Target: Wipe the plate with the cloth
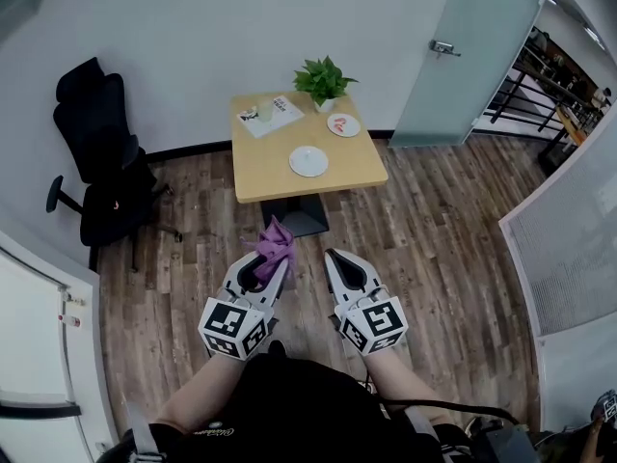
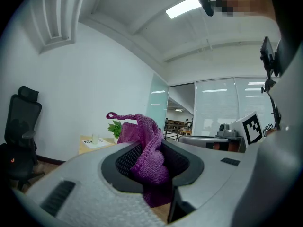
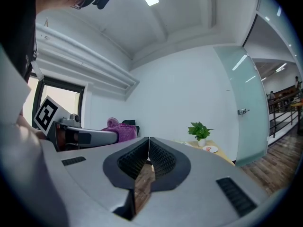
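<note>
Left gripper [image 1: 274,268], nearest w/ its twin, low over person's lap: jaws clamped on cloth [image 2: 147,148]. Right gripper [image 1: 333,260] just beside it, to the right: jaws pressed together, nothing betw. them.

Cloth: purple knit, bunched. Most sticks up past jaw tips, a tail hangs below, thin loop at top. Est. light, soft, floppy; will drape & fold on contact, so prob. needs pressing flat. Hold is mid-bunch, looks firm enough.

Plate [image 1: 308,161]: plain white, round, flat on table [image 1: 362,167], near-centre of top, well apart from both grippers across the floor. Est. rigid, smooth, breakable. Could skate on tabletop under a wipe, so free gripper prob. best at rim to steady.

Second plate [image 1: 343,124]: smaller, red marking, farther & right. Which is meant: can't tell; plain one is nearer.

Also on table: potted plant [image 1: 323,80] at far edge; leaflet [image 1: 275,114] at far-left corner.

Surrounds: black office chair [image 1: 96,148] left; frosted glass door [image 1: 472,46] far right; wood-plank floor [image 1: 434,258].
</note>
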